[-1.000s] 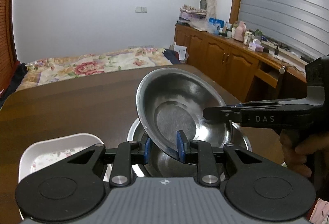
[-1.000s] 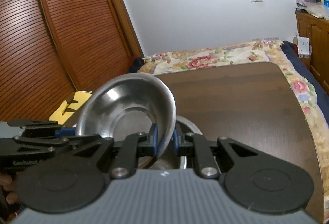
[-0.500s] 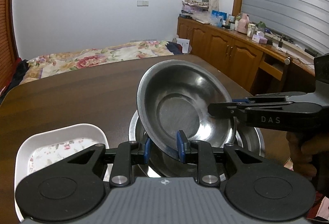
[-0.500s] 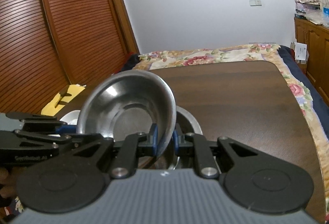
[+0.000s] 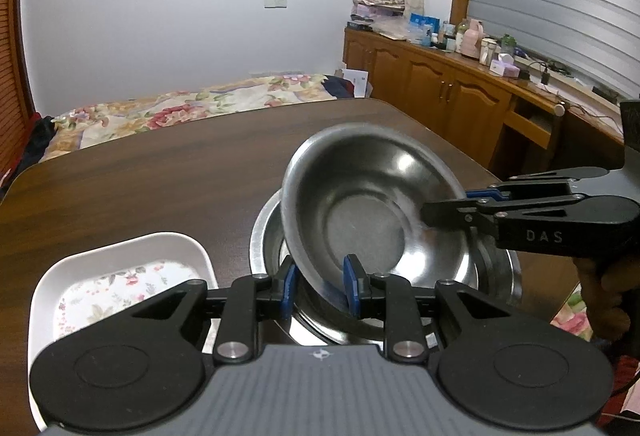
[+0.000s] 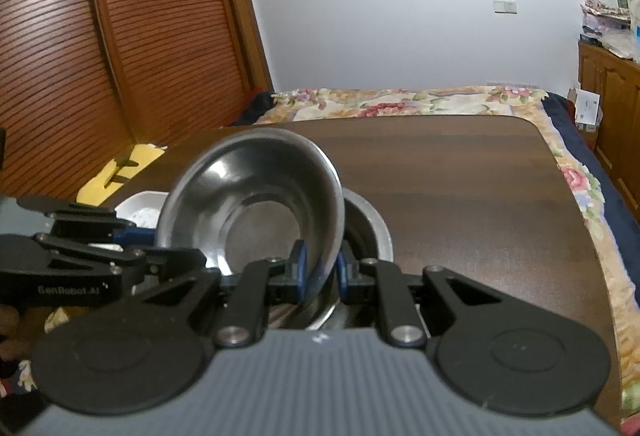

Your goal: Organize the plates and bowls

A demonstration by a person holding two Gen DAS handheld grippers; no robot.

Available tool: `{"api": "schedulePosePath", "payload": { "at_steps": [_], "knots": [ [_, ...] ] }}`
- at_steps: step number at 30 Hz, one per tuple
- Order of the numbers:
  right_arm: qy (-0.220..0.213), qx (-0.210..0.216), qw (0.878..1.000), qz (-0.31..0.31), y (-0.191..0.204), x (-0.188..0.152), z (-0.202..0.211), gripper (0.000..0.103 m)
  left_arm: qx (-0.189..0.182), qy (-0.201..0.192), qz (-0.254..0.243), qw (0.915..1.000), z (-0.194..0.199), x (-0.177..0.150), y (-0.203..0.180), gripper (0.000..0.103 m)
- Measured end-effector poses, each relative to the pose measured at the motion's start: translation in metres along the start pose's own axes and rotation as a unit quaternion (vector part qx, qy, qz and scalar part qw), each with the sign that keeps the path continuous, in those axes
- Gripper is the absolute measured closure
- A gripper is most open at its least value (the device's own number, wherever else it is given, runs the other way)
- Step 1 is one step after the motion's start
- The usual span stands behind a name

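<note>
Both claws grip the small steel bowl (image 5: pixel 372 211) by its rim: the left claw (image 5: pixel 319 286) at the near edge, the right claw (image 6: pixel 320 270) at the side. It hangs tilted directly above the larger steel bowl (image 5: pixel 502 268) on the tabletop (image 5: pixel 160 187), so nesting means lowering straight down.

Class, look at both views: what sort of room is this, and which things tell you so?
Most likely a bedroom at home: a bed with a floral bedspread beyond the dark wooden table, louvred wardrobe doors, and wooden cabinets cluttered with household items.
</note>
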State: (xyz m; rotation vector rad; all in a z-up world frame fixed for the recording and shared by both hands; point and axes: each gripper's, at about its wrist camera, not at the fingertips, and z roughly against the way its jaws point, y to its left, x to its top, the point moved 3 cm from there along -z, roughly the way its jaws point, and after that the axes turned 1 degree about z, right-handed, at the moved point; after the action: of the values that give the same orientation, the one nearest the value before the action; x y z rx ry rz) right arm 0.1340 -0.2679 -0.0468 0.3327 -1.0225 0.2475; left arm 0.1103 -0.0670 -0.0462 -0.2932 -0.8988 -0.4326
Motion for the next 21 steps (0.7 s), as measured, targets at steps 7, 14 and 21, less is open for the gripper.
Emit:
{"api": "schedulePosePath", "payload": {
  "at_steps": [7,14,21],
  "knots": [
    [0.012,-0.004,1.0,0.023,0.002,0.0,0.001,0.086,0.001,-0.002,0.003,1.0,0.0,-0.001,0.001,0.076],
    [0.019,-0.004,1.0,0.021,0.004,0.003,0.002,0.085,0.0,-0.012,0.009,0.9999,0.008,0.002,0.002,0.076],
    [-0.001,-0.008,1.0,0.017,0.003,0.008,0.011,0.08,0.005,-0.044,0.016,0.9989,0.022,0.009,0.002,0.076]
  ]
}}
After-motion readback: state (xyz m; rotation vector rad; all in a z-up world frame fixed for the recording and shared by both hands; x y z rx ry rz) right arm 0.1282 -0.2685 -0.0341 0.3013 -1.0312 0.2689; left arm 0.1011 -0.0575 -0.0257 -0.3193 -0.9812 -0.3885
